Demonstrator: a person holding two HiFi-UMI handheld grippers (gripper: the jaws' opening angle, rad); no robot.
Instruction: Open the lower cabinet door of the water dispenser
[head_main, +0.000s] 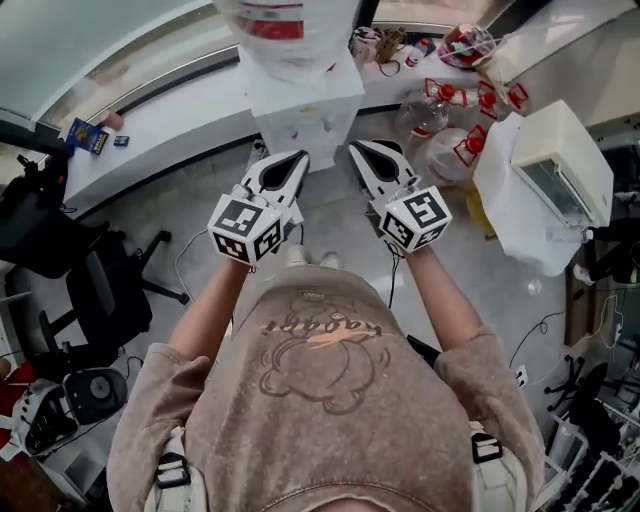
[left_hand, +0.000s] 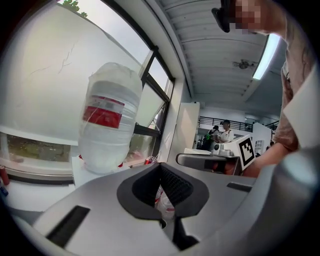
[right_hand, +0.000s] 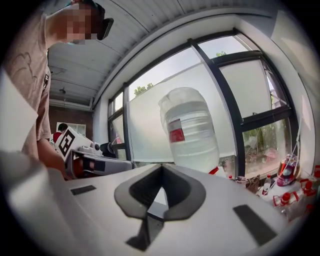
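Water dispenser (head_main: 305, 105): white, upright, backed against the curved white table (head_main: 170, 120) under the window (right_hand: 150, 115). It sits at the top centre of the head view. Its front face is seen steeply from above, so the lower cabinet door cannot be made out.

- Water bottle (head_main: 285, 25): clear with a red label, inverted on top of the dispenser. Both gripper views show it level ahead.
- Left gripper (head_main: 288, 168): just in front of the dispenser, apart from it, pointing at its front. Its fingers (left_hand: 175, 185) are clenched tip to tip and empty.
- Right gripper (head_main: 368, 158): beside the left one, also just short of the dispenser's front and not touching it. Its fingers (right_hand: 177, 187) are clenched together with nothing gripped.
- Each gripper view shows the other gripper alongside, marker cube facing the camera.
- Person: brown sweatshirt (head_main: 330, 400), both forearms stretched toward the dispenser.

Around the dispenser:
- Right, on the floor: a cluster of clear jugs with red caps (head_main: 445, 125).
- Beyond the jugs: a white box-shaped appliance (head_main: 560, 165).
- Left, well apart: a black office chair (head_main: 100, 290).
- On the table left of the dispenser: a small blue box (head_main: 88, 135).
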